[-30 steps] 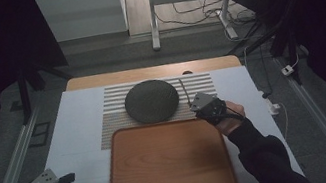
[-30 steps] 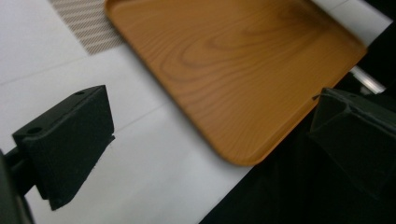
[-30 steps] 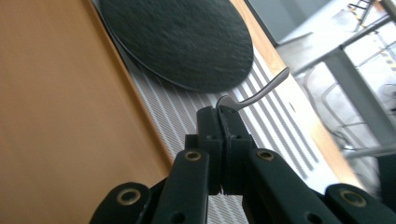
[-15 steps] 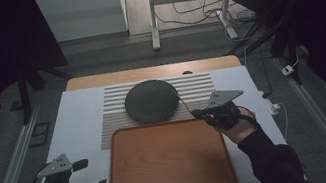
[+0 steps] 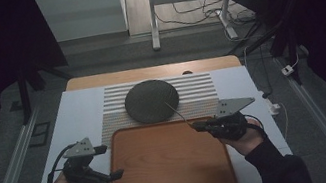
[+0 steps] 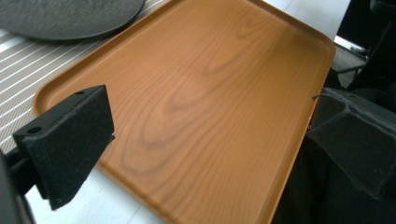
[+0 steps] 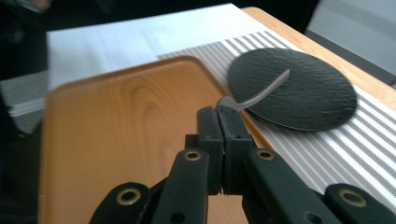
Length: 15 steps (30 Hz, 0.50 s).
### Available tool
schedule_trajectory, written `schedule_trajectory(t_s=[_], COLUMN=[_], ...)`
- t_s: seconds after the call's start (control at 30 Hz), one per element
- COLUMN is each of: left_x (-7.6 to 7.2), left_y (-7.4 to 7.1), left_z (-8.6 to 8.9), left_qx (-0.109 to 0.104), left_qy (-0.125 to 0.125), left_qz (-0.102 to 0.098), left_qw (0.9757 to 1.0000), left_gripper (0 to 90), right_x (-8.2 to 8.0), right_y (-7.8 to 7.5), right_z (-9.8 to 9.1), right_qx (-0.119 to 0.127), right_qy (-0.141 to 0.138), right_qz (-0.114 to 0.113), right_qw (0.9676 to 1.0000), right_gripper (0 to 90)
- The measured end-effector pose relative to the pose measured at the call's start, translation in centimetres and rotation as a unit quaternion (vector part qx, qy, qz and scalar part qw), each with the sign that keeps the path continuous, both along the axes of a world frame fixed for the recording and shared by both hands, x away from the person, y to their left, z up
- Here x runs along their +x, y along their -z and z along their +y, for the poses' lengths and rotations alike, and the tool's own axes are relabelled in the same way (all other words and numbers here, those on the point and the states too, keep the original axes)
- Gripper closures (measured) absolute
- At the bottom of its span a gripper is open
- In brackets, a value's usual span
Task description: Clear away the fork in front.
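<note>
Table [image 5: 98, 80]: wooden edge showing beyond the tray's far side. Covered by a white sheet [image 5: 80, 111] running under and past the tray on both sides.

Striped mat [image 5: 196, 90]: just beyond the tray's far rim, tucked partly under it.

Tray [image 5: 169, 166]: wood-grain, bare, nearest the person. Taken as landmark.

Dark round plate [image 5: 151, 101]: on the striped mat, touching or slightly overlapping the tray's far rim; cannot tell which.

Left gripper [image 5: 112, 160]: at the tray's left rim, jaws spread wide and holding nothing. Seen from its own camera [image 6: 210, 135], pads flank the tray's bare surface. Closer to the tray than a second ago, when well off its near left corner.

Right gripper [image 5: 195, 126]: at the tray's far right corner, jaws pressed together [image 7: 218, 116] on one end of a thin metal utensil [image 5: 178, 113]. A second ago lower, at the plate's right side; now raised and drawn toward the tray.

Utensil [image 7: 261, 91]: curved grey strip, free end reaching out over the plate's near edge, apparently clear of it. Spoon or fork: cannot tell.

Judgement: pick-up apparently done, carry toward the tray under way, placement not yet made. Thin pinch, so risk of the strip swivelling.
</note>
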State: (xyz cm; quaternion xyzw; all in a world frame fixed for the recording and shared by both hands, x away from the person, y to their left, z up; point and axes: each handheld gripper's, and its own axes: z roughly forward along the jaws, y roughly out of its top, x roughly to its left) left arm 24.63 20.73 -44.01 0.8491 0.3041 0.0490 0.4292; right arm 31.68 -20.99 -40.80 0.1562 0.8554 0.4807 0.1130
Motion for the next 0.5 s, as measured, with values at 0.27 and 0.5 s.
schedule_trajectory(t_s=[0.27, 0.5], left_x=[1.5, 2.5], left_y=[-0.4, -0.4], left_z=[-2.3, -3.7], left_qx=[0.019, 0.033], left_qy=[0.019, 0.048], left_qz=[-0.006, -0.026], left_qw=[0.9996, 0.998], left_gripper=[0.0, 0.0], right_x=[-1.7, -3.5], right_y=[-0.3, -0.4], right_z=[0.1, 0.3], right_qx=[0.021, 0.039], right_qy=[-0.032, -0.069], right_qz=[0.015, 0.032], right_qw=[0.9991, 0.9964], right_gripper=[89.1, 89.1])
